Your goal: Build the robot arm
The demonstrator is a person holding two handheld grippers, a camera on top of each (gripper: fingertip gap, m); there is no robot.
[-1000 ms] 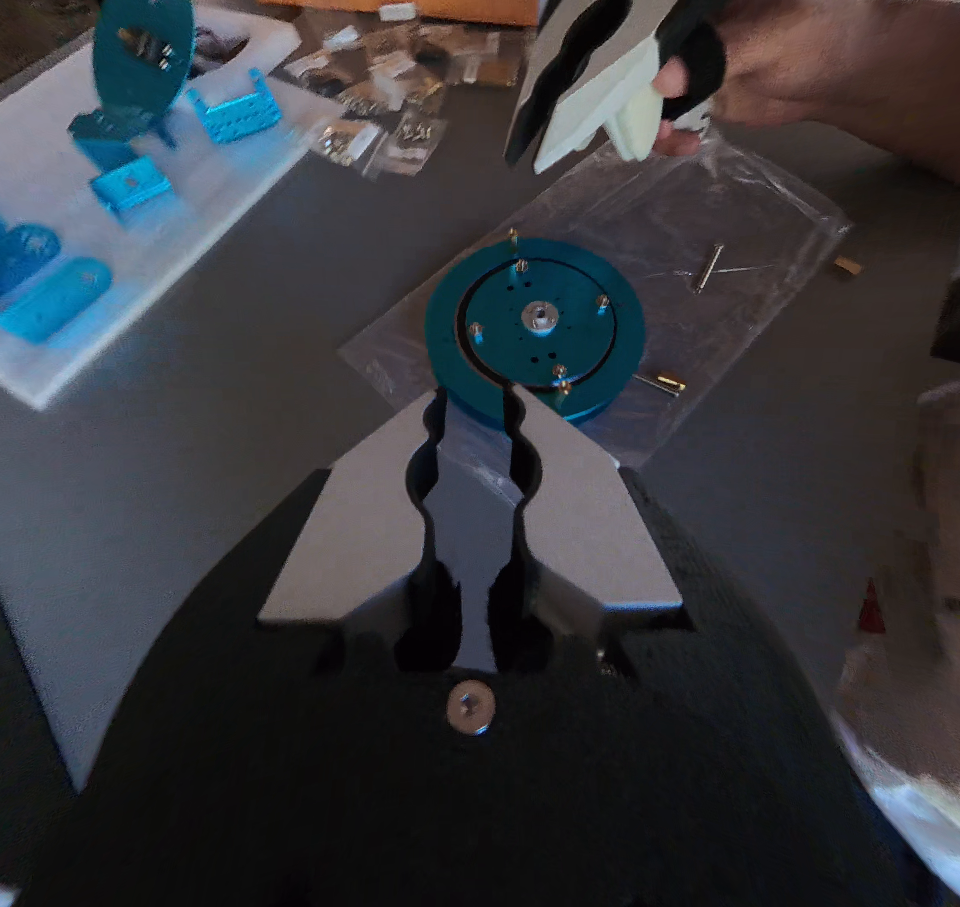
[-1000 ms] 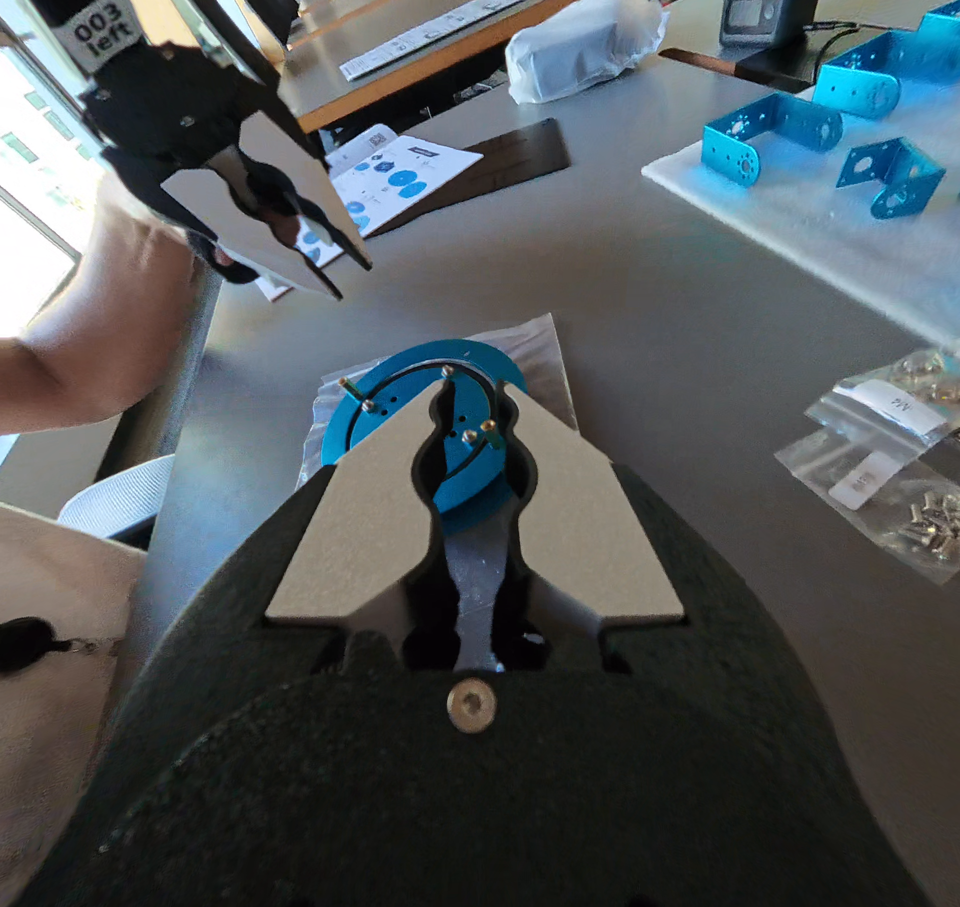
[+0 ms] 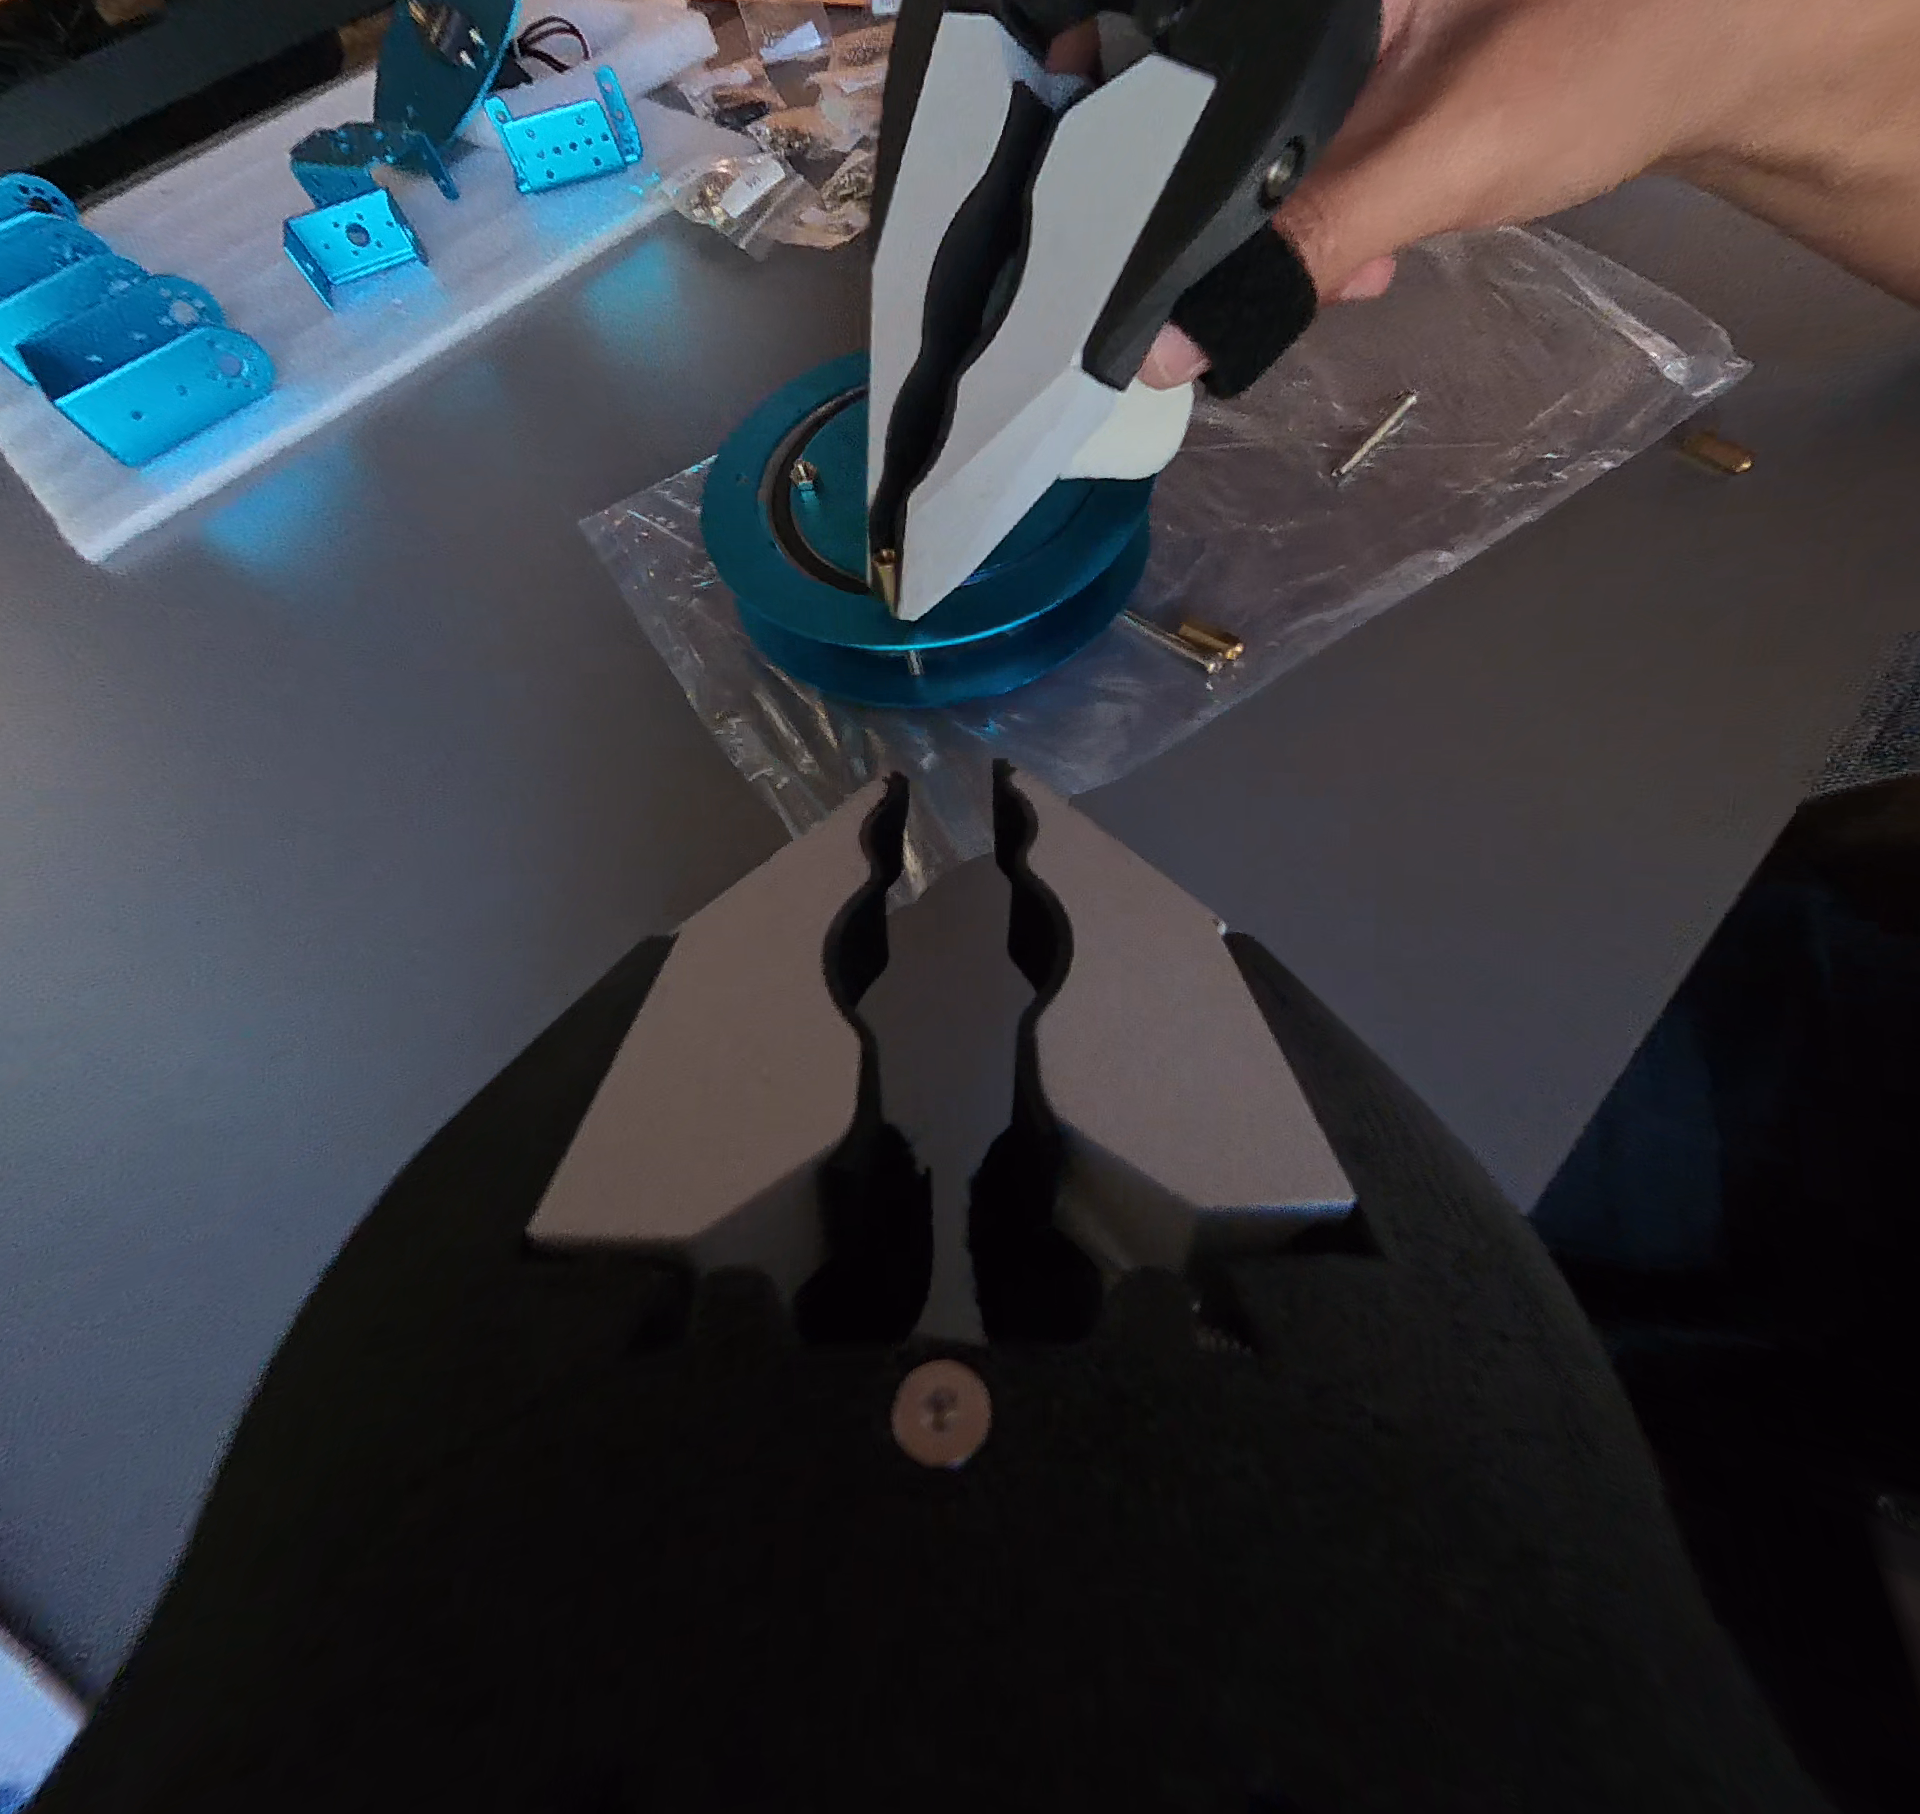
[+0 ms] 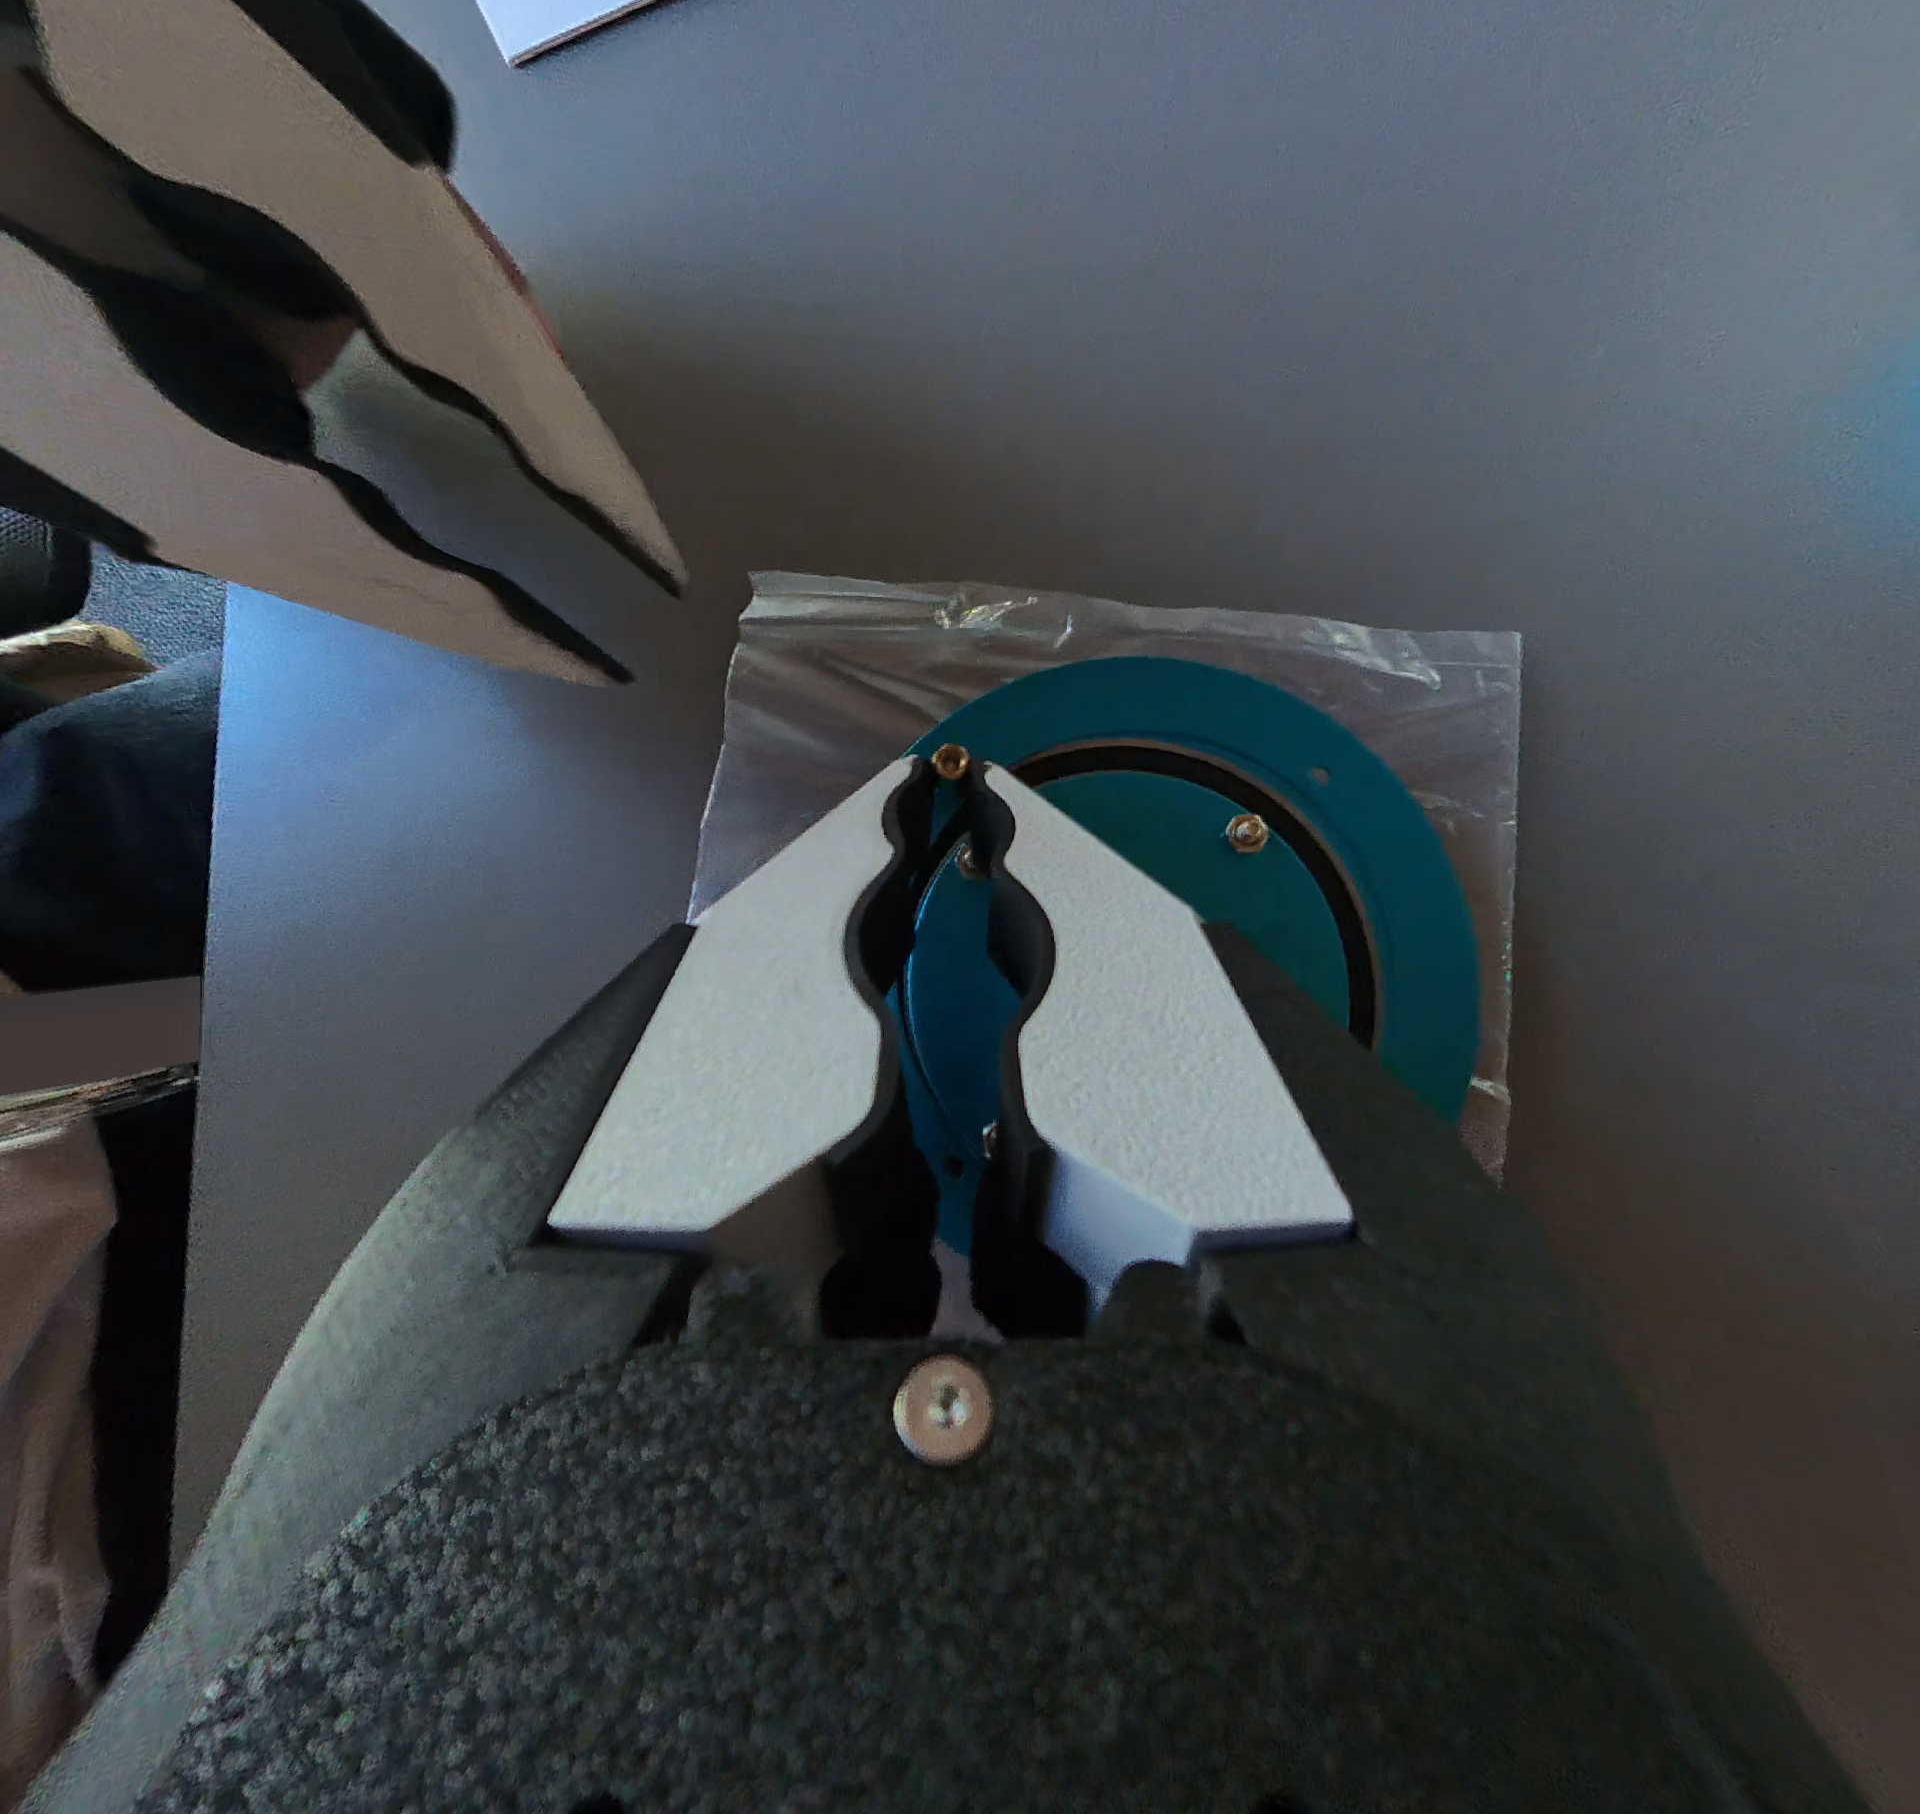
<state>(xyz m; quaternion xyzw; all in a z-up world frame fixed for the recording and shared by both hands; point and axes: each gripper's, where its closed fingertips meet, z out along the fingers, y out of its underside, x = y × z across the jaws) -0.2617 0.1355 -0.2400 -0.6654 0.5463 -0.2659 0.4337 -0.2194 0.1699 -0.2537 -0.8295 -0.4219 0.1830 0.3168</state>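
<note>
On the grey table (image 3: 312,725) a teal turntable disc (image 4: 1403,829) lay on a clear plastic bag (image 3: 1455,476), the right gripper (image 4: 953,765) pinching a brass standoff (image 4: 951,758) upright on its rim, while the left gripper (image 3: 945,788), slightly parted and empty, hovered just beside.

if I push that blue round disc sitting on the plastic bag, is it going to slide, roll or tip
The blue disc lies flat and looks like thick metal, so tipping or rolling seems unlikely. It rests on a clear plastic bag, so it may slide, perhaps dragging the bag along. The right gripper, closed on a brass standoff, may steady it.
</note>
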